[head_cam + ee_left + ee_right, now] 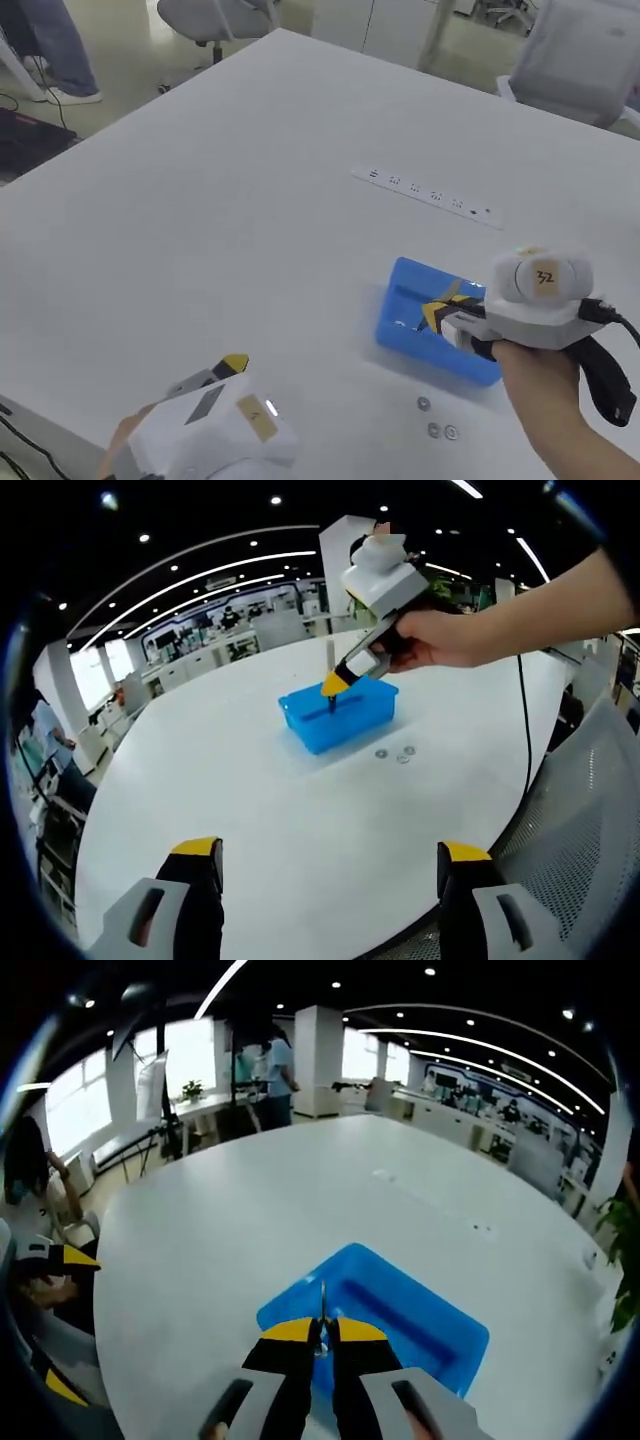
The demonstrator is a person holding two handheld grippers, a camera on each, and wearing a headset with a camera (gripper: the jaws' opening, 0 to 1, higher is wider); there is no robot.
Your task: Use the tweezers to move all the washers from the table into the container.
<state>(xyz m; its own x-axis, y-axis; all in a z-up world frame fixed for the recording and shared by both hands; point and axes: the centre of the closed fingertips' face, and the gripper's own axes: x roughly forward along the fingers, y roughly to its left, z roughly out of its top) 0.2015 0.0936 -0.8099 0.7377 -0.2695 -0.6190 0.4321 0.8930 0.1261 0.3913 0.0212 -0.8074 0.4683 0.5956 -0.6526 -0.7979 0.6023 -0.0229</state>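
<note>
Now your right tongs (322, 1332), clamped on the tweezers (322, 1305), hang over the blue container (425, 352); your left tongs (330, 850) gape wide, empty. Three washers (433, 430) lie on the surface (250, 200) just nearer you: thin, light, likely slippery; pinch each across its rim.

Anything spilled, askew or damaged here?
Nothing stands out. The container sits flat on the table. Three washers lie on the table beside it, not yet moved. The right gripper holds the tweezers over the container. The left gripper is open, off to the side.
</note>
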